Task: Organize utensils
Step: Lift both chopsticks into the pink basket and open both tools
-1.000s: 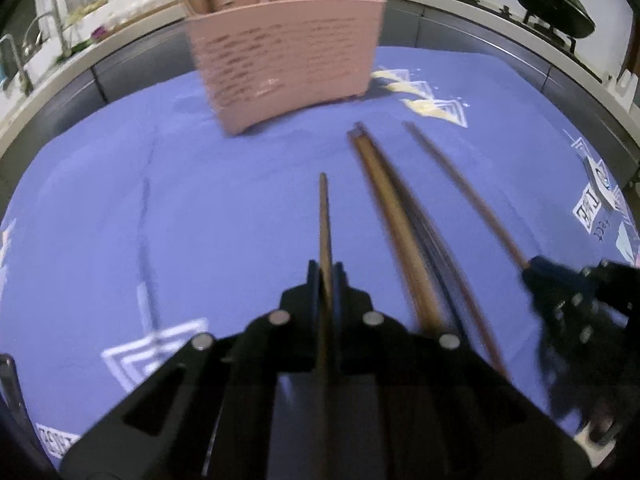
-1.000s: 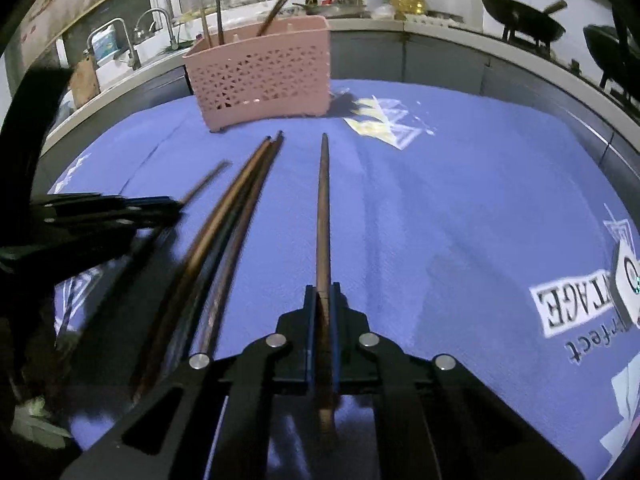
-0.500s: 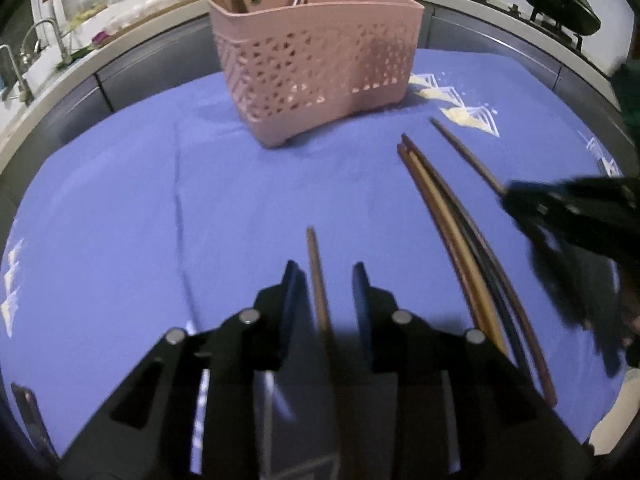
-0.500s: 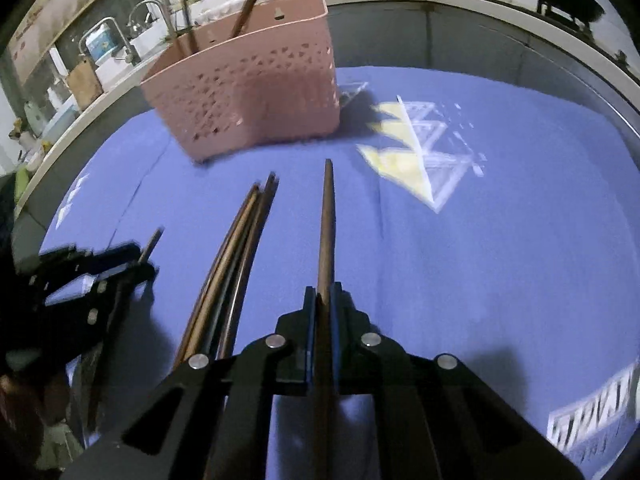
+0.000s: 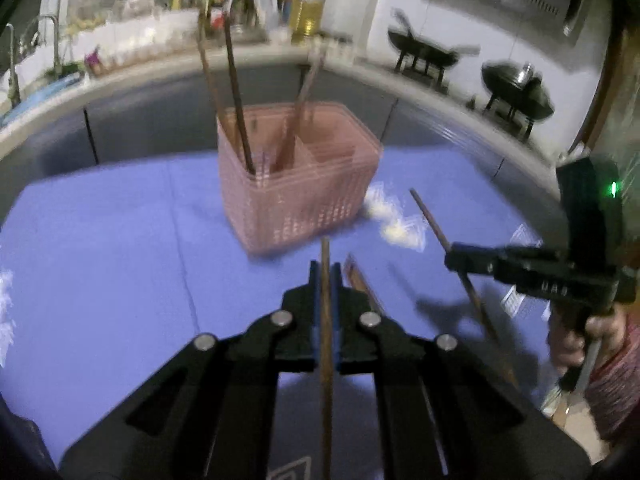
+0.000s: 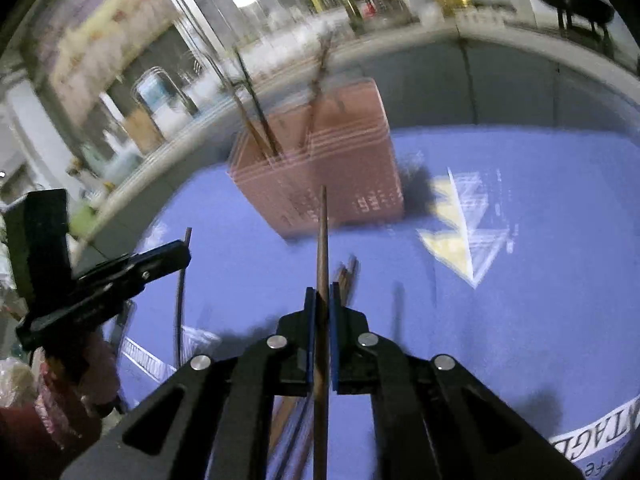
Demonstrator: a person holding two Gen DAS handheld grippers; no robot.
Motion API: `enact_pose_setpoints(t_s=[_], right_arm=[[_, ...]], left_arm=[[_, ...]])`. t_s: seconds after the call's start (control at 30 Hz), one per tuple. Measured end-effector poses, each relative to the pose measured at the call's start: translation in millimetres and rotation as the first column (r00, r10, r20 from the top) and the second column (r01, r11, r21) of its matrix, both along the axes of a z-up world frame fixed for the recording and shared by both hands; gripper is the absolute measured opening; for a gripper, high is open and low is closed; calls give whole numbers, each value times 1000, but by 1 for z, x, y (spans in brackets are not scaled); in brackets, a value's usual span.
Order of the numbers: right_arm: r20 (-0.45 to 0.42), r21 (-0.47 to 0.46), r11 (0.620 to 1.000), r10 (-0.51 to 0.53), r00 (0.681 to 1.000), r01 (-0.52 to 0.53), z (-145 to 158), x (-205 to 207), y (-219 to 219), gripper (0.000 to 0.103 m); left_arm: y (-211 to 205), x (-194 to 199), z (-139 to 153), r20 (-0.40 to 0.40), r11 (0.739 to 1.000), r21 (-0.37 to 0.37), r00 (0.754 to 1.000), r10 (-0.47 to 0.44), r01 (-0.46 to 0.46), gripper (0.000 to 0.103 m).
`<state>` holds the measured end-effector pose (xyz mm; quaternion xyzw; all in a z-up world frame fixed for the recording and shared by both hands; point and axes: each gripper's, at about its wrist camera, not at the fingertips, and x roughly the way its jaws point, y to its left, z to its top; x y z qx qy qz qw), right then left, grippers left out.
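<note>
My left gripper (image 5: 325, 276) is shut on a brown chopstick (image 5: 325, 252), held above the blue cloth (image 5: 100, 260) and pointing at the pink basket (image 5: 296, 184). Off to the right, my right gripper (image 5: 454, 258) grips a second chopstick (image 5: 430, 220). In the right wrist view that gripper (image 6: 321, 300) is shut on its chopstick (image 6: 322, 232), which is aimed at the basket (image 6: 352, 168). My left gripper (image 6: 182, 250) shows at the left there. A few chopsticks (image 5: 236, 100) stand upright in the basket's left compartments. Loose chopsticks (image 6: 347, 276) lie on the cloth below.
A grey counter curves behind the table, with bottles and a tap (image 5: 12, 68) at the left and dark woks (image 5: 516, 92) on a stove at the right. A person's hand (image 5: 572, 344) holds the right gripper's handle. White printed patterns (image 6: 460, 220) mark the cloth.
Both grippers rose off the cloth, each with its chopstick, and now look down into the basket. The left gripper opened half a second ago and is shut on its chopstick again.
</note>
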<state>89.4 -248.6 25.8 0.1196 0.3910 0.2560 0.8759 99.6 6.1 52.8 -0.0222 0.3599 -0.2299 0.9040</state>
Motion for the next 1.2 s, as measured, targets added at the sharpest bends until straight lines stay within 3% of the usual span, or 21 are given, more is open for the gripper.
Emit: enact_pose_setpoints(t_s=[0.13, 0.27, 0.33, 0.43, 0.53, 0.6, 0.73, 1.0, 1.03, 1.13, 1.2], right_arm=[[115, 128, 992, -19, 993, 4, 53, 11, -2, 6], [238, 217, 976, -53, 970, 0, 106, 42, 8, 6], [320, 263, 965, -107, 942, 20, 126, 58, 13, 6], [432, 291, 951, -225, 873, 101, 138, 88, 31, 6], [468, 292, 942, -294, 834, 168, 130, 116, 46, 6], [470, 295, 939, -304, 828, 177, 118, 139, 58, 6], [462, 290, 940, -302, 834, 180, 92, 169, 68, 6], [444, 226, 956, -272, 854, 187, 39, 163, 76, 6], [436, 217, 960, -259, 862, 179, 32, 161, 75, 6], [379, 223, 967, -204, 903, 125, 17, 153, 72, 7], [367, 210, 972, -176, 913, 103, 13, 145, 71, 7]], left_arm=[[11, 11, 60, 96, 997, -80, 995, 11, -4, 4], [14, 29, 126, 238, 993, -117, 970, 53, -26, 4], [11, 39, 151, 312, 991, -122, 947, 83, -47, 4], [-1, 58, 167, 389, 990, -85, 911, 133, -109, 4], [-8, 77, 159, 395, 988, -44, 906, 152, -147, 4], [-10, 92, 148, 373, 987, -29, 914, 158, -159, 4], [-5, 107, 126, 335, 986, -18, 928, 160, -163, 4], [-7, 115, 74, 249, 987, 28, 957, 147, -159, 5], [-8, 114, 68, 243, 986, 41, 958, 149, -164, 13], [-7, 107, 60, 246, 980, 56, 954, 172, -192, 49], [-3, 98, 60, 270, 977, 44, 944, 190, -209, 50]])
